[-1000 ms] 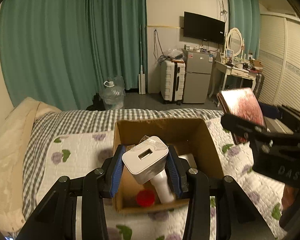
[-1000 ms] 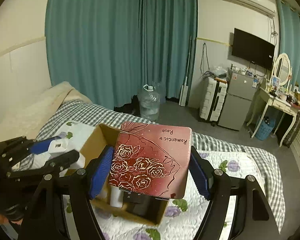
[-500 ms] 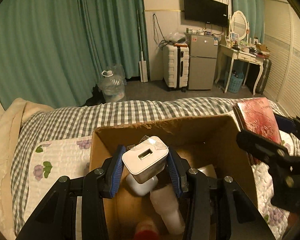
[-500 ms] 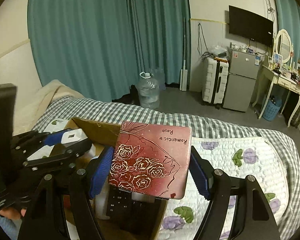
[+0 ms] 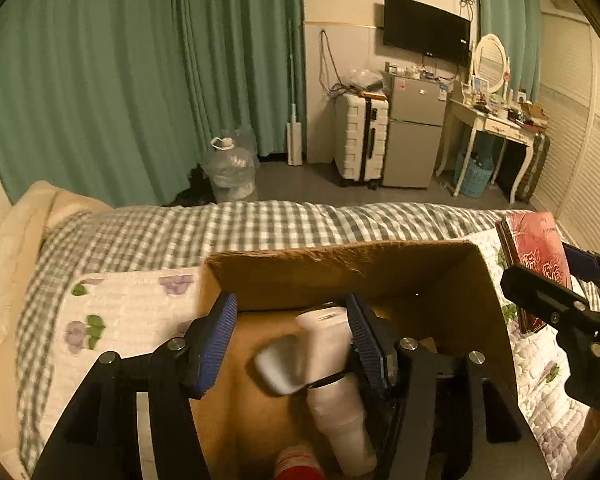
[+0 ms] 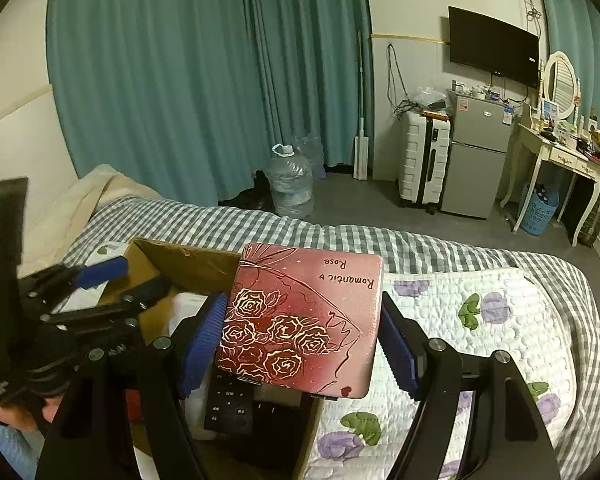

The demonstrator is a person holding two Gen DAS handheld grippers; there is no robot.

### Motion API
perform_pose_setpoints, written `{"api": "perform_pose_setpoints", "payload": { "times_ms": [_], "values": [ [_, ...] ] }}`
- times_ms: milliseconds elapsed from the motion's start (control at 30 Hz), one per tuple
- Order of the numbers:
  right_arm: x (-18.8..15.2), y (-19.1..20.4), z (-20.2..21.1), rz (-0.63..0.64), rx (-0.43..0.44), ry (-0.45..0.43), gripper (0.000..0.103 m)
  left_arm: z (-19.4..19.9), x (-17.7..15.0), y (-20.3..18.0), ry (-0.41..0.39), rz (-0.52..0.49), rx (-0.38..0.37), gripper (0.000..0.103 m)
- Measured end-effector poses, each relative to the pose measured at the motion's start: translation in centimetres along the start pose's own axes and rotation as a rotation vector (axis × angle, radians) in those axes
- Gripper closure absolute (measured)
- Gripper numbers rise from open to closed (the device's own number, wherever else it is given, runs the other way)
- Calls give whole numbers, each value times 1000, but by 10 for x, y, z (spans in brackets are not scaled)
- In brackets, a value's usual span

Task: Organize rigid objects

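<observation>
Your left gripper (image 5: 292, 340) has just been opening; the white charger (image 5: 282, 368), blurred, is loose between its jaws inside the cardboard box (image 5: 340, 268). Your right gripper (image 6: 300, 344) clamps the rose tin (image 6: 300, 316) flat, just above the box's right edge.

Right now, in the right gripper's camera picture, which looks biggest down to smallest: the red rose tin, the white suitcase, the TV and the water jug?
As they look in that view:
1. red rose tin, though it sits nearest the camera
2. white suitcase and TV, too alike to rank
3. water jug
</observation>
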State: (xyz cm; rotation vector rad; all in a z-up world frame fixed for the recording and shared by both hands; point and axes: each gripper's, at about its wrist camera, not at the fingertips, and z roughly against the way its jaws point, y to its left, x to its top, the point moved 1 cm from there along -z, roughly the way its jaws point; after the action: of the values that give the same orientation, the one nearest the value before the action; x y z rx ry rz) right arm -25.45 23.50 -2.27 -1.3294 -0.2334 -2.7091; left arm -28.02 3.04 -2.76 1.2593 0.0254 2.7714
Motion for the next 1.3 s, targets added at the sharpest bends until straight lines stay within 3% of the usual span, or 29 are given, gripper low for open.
{"api": "perform_pose_setpoints", "payload": {
  "times_ms": [333, 500, 700, 833, 1067, 1300],
  "values": [
    [-9, 25, -23, 79, 36, 78, 30, 29, -12, 19, -51, 4, 61, 38],
    [-17, 31, -40, 90, 27, 103, 30, 26, -18, 25, -53, 26, 52, 38],
    [-21, 35, -50, 97, -7, 87, 28, 20, -22, 26, -65, 25, 51, 38],
    [-19, 35, -44, 106, -33, 70, 22, 26, -24, 24, -81, 11, 54, 38],
    [-3, 37, 20, 133, -117, -17, 18, 85, -13, 15, -188, -10, 63, 37],
    [14, 47, 136, 137, -167, -164, 8, 187, -3, 9, -384, -19, 39, 30]
  ]
}}
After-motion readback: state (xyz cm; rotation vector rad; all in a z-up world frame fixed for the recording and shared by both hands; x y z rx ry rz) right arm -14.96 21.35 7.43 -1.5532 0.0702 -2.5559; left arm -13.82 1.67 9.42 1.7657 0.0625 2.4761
